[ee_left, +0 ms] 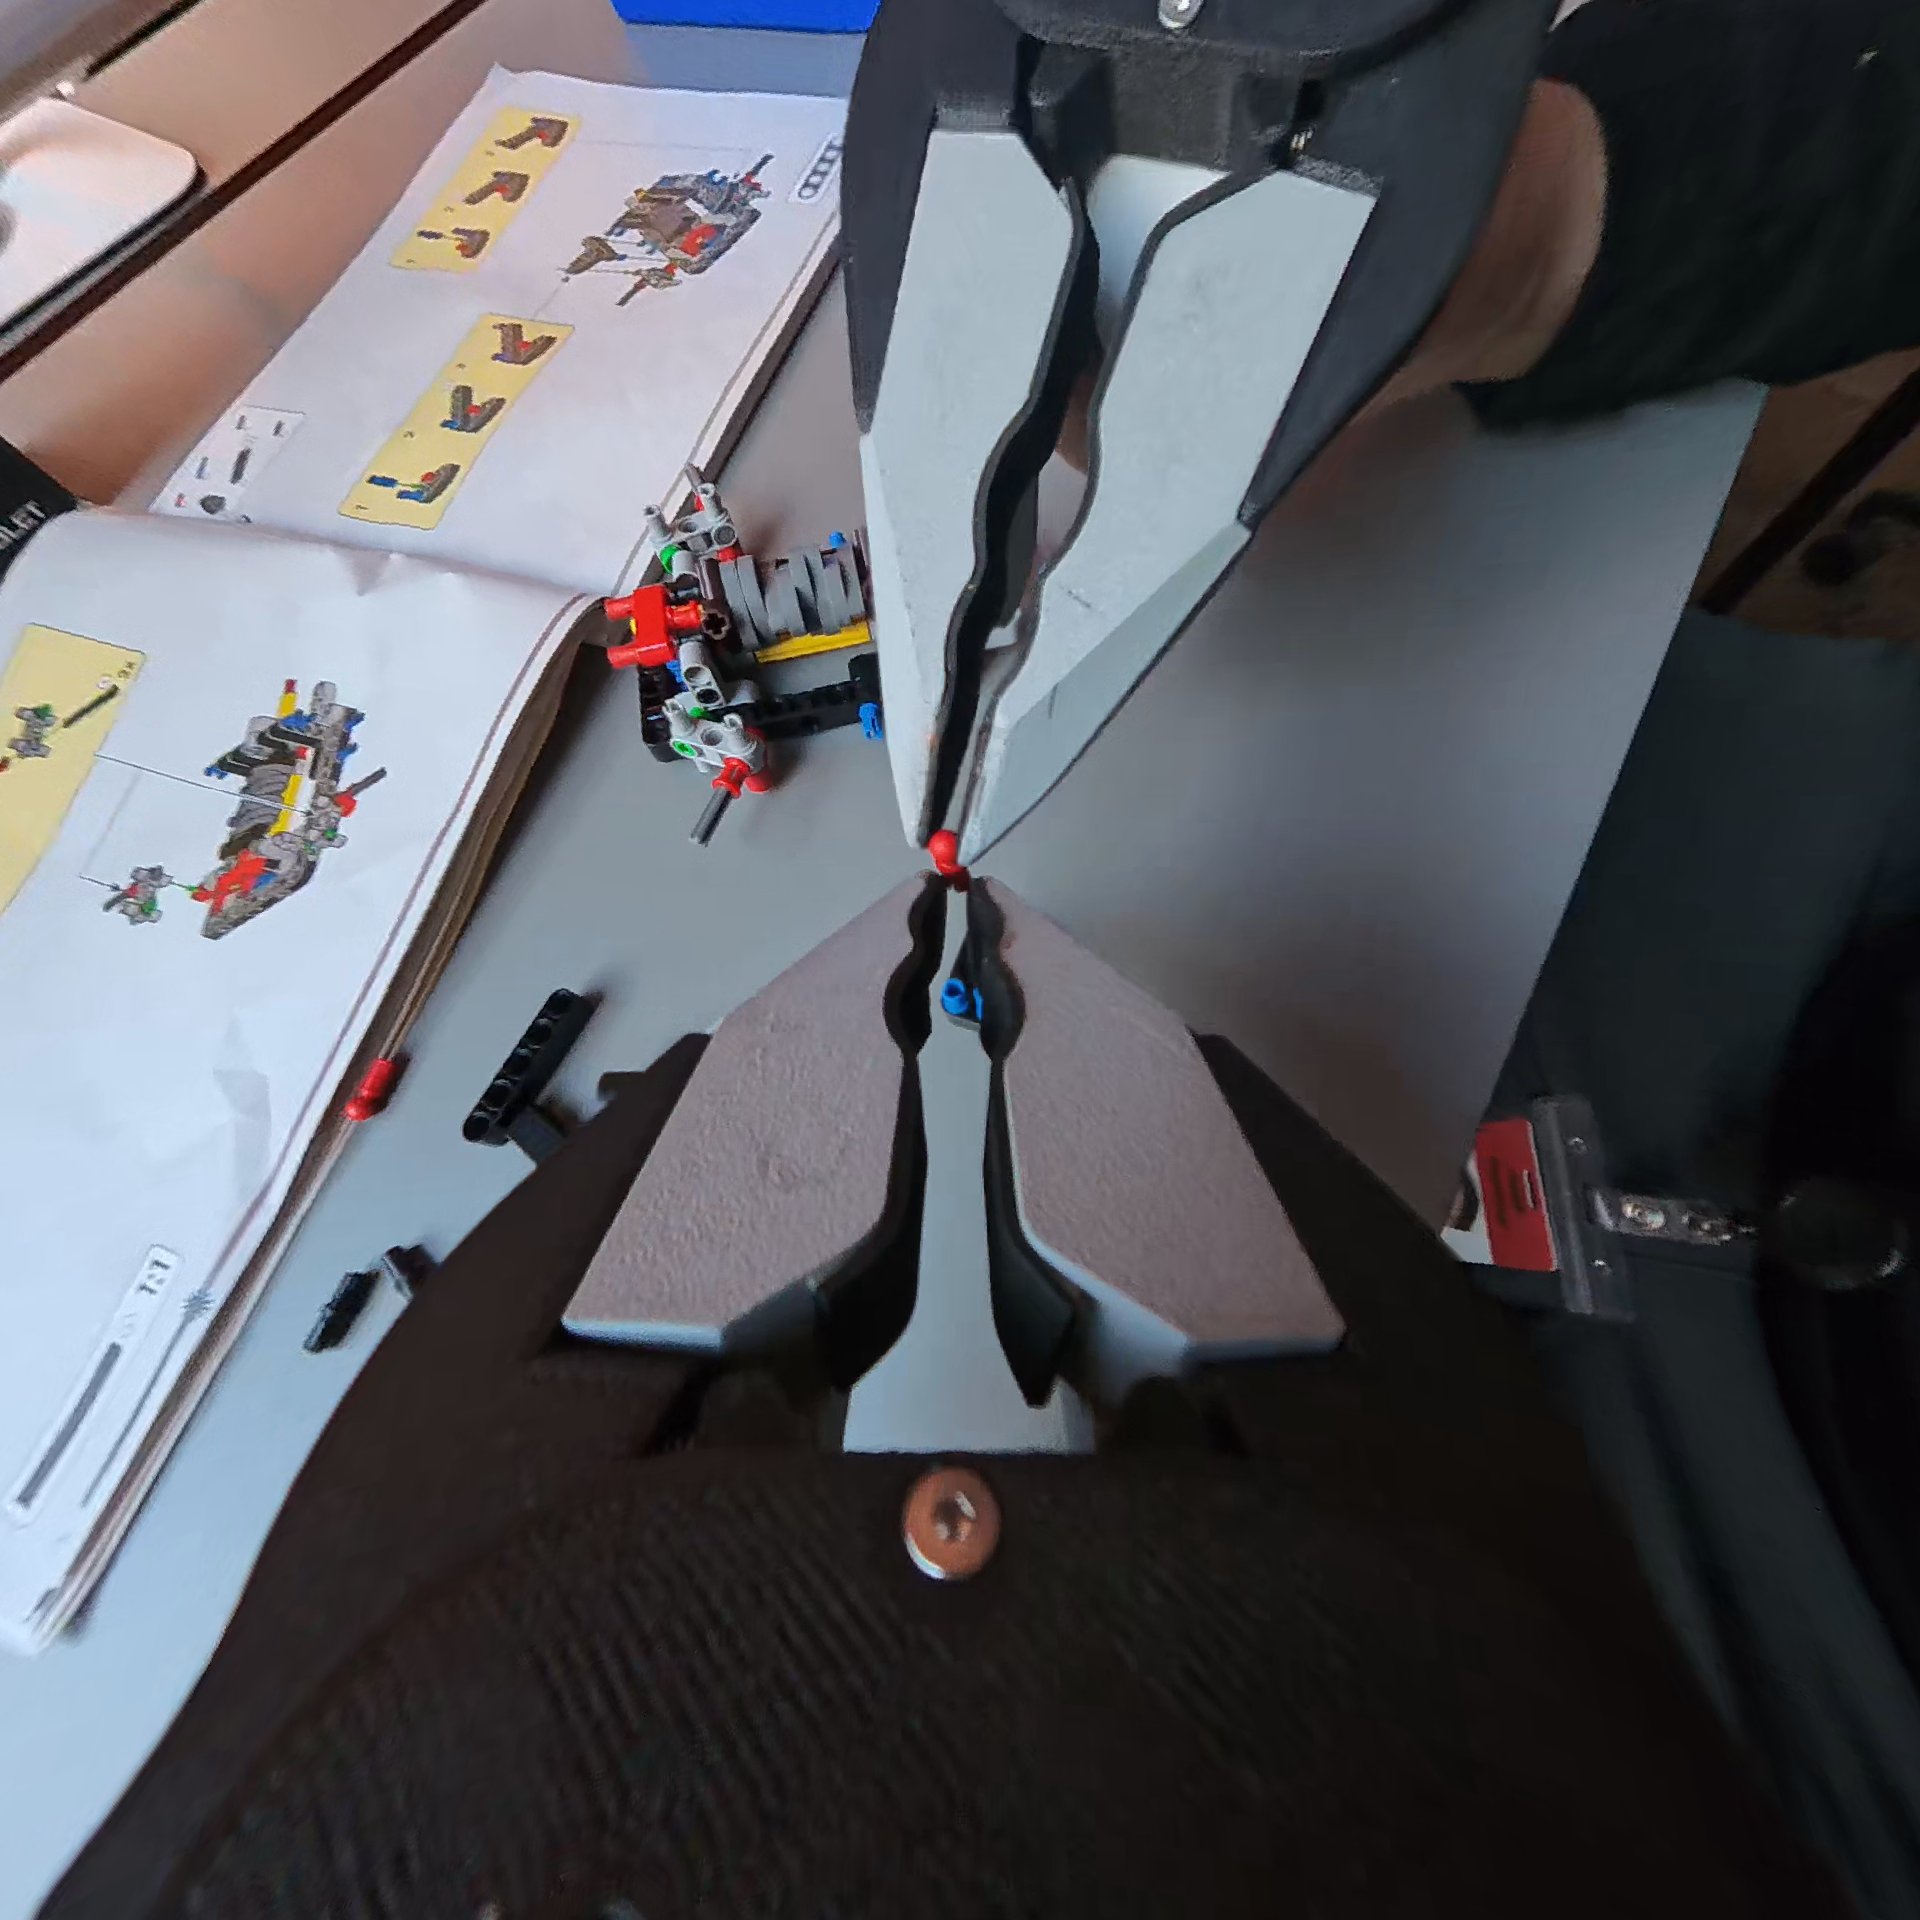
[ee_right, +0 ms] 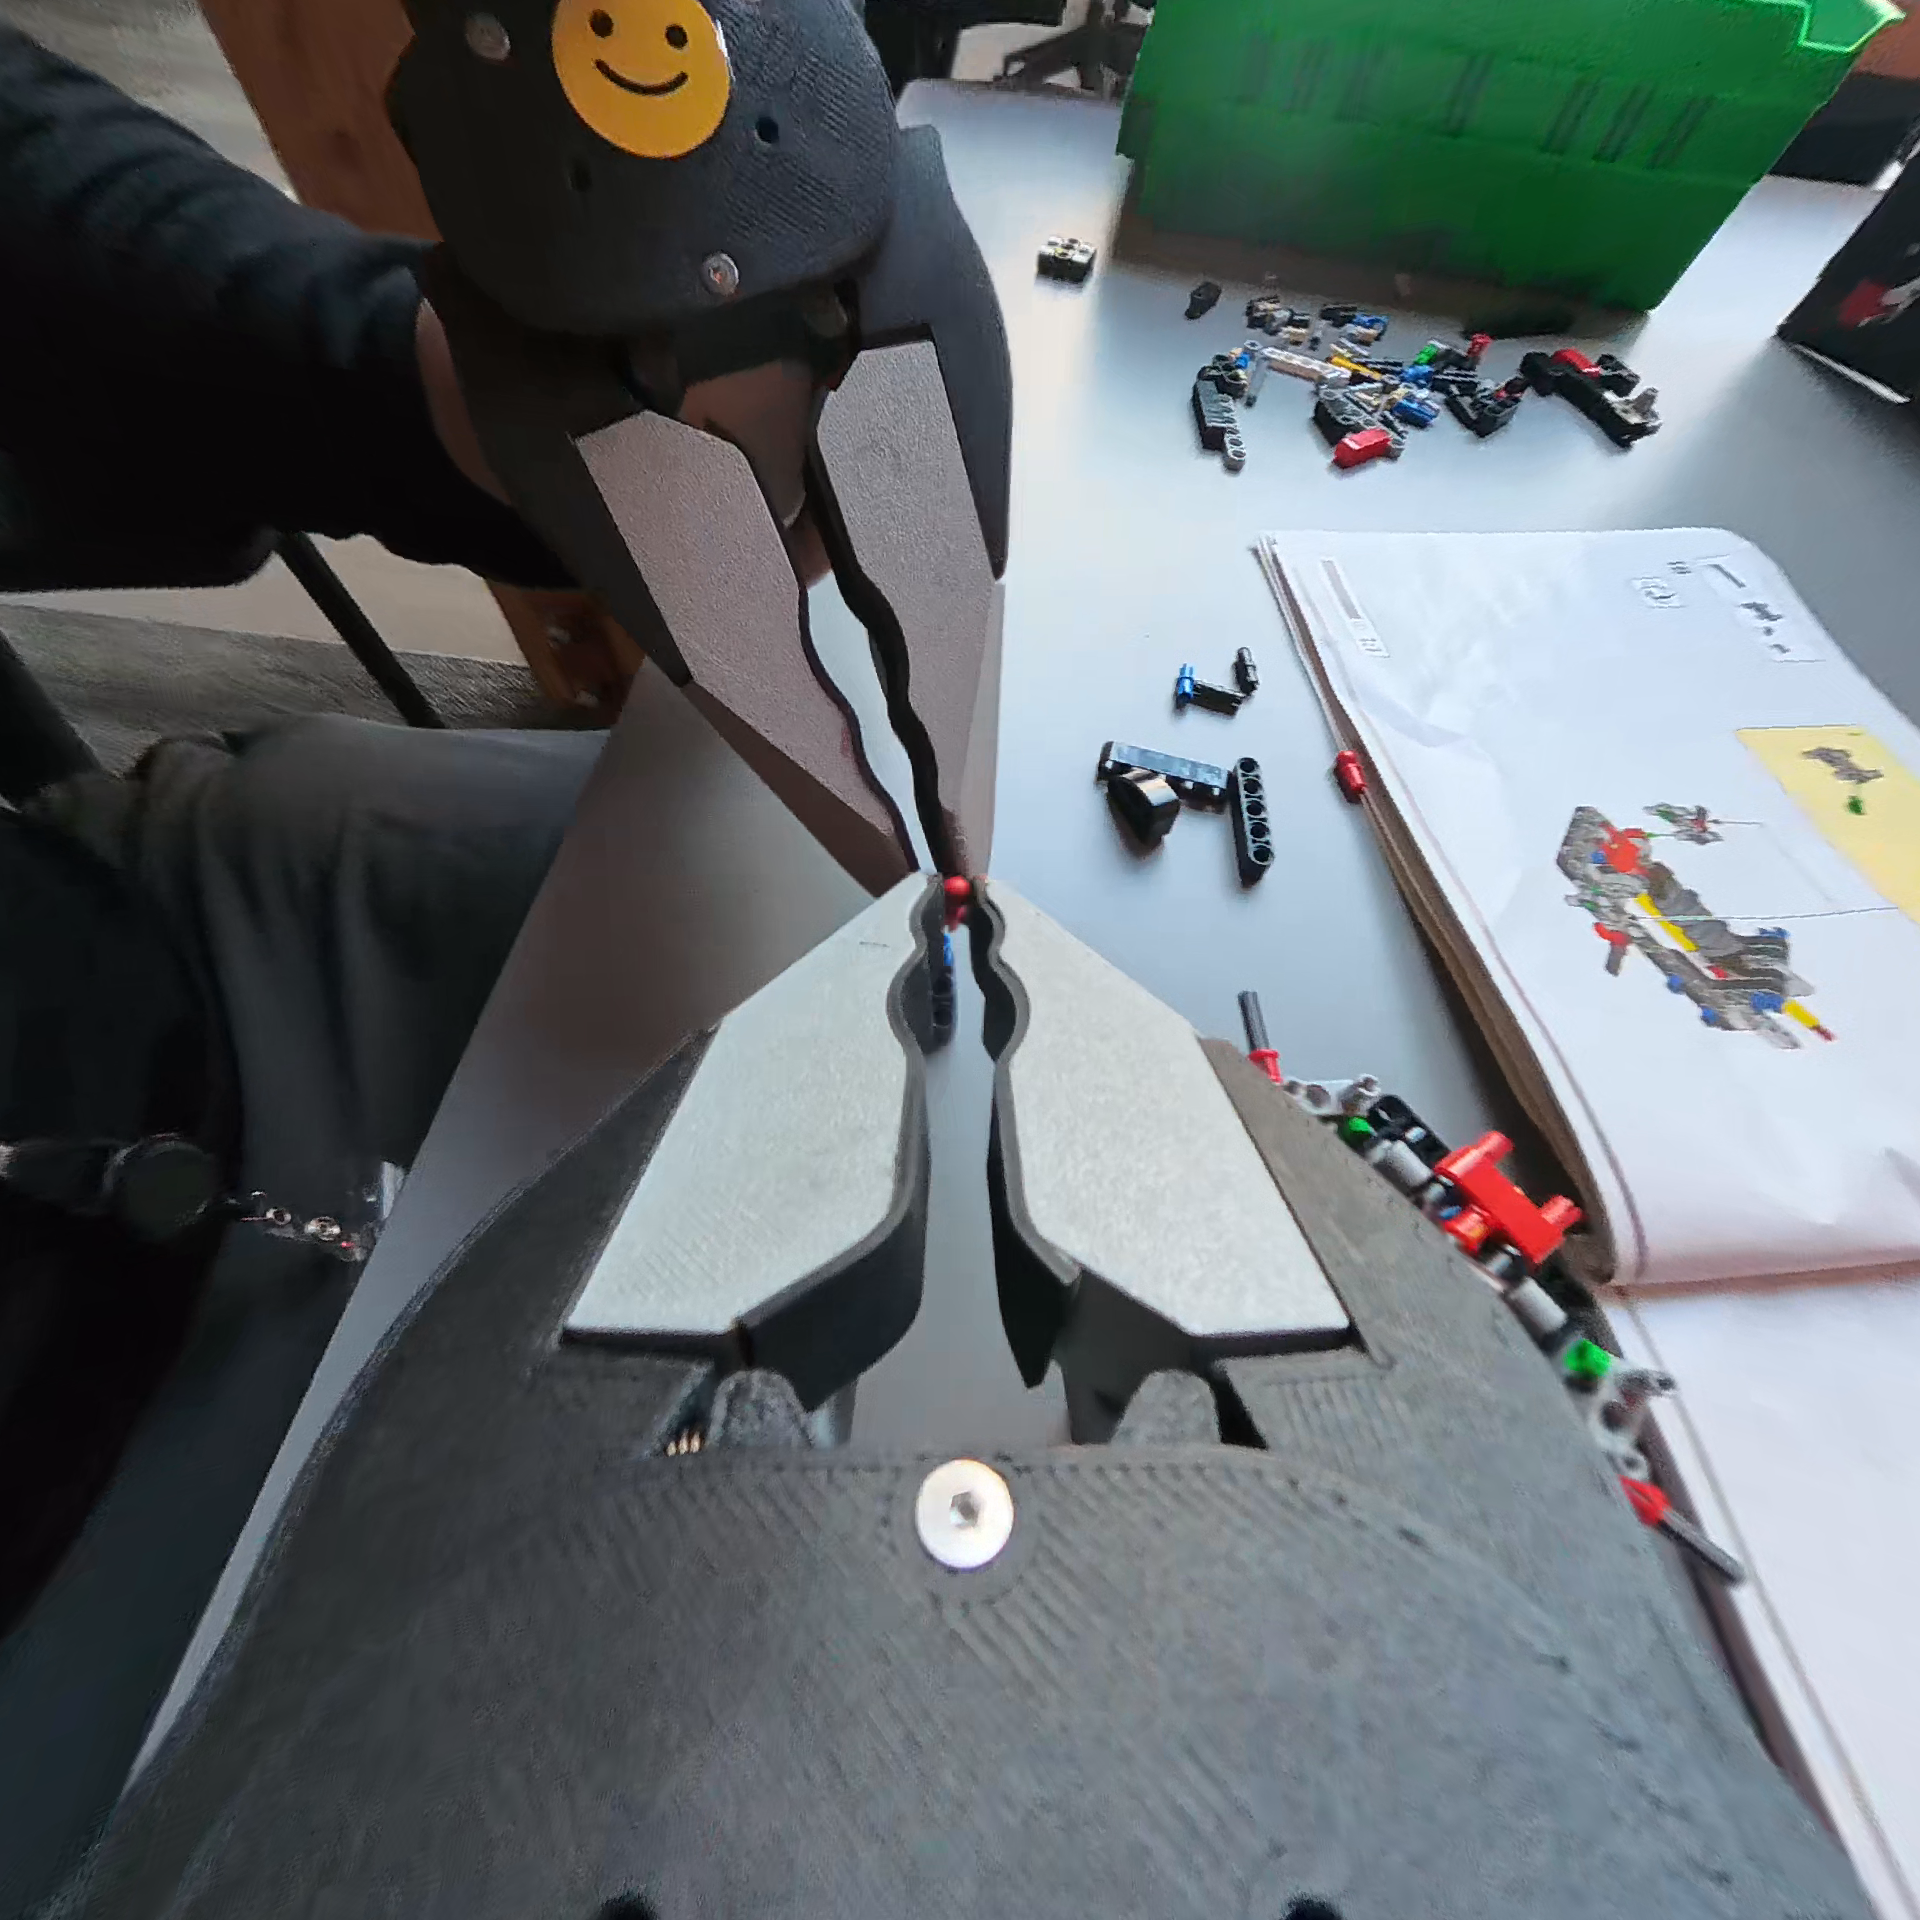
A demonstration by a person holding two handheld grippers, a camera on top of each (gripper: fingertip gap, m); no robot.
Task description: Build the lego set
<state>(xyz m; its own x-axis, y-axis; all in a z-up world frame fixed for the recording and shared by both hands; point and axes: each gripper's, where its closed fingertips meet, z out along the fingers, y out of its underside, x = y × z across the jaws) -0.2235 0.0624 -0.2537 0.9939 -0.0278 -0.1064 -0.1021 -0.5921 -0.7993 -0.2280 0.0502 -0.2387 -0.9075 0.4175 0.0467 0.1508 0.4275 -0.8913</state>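
Two tools tip to tip above the pale grey worktop (ee_left: 1351,727), off its near edge side. Left tool (ee_left: 943,885) closed to a thin slit, fingertips pinched on a tiny red plastic peg (ee_left: 945,857). Right tool (ee_right: 956,889) likewise almost fully closed, coming at the same peg from the opposite side, tips touching it. Just behind the tips, in the narrow gap between the fingers, a small black holed lego piece with a blue pin (ee_right: 940,982); cannot tell whether clamped there or joined to the peg.

Left of the tools in the left wrist view, standing on the worktop: the half-built lego model of grey, black, red and yellow parts (ee_left: 748,644), touching the edge of an open white instruction booklet (ee_left: 260,1039). Near the booklet's edge, a loose short black beam with a row of holes (ee_left: 530,1065) and a second red peg (ee_left: 372,1086) right against the pages. Farther back in the right wrist view, a scattered heap of mixed black, grey, blue and red lego parts (ee_right: 1403,384), and behind it a green plastic bin (ee_right: 1455,125). On the back of the left tool, a round yellow smiley sticker (ee_right: 639,73); beside it, a black sleeve (ee_right: 156,364).
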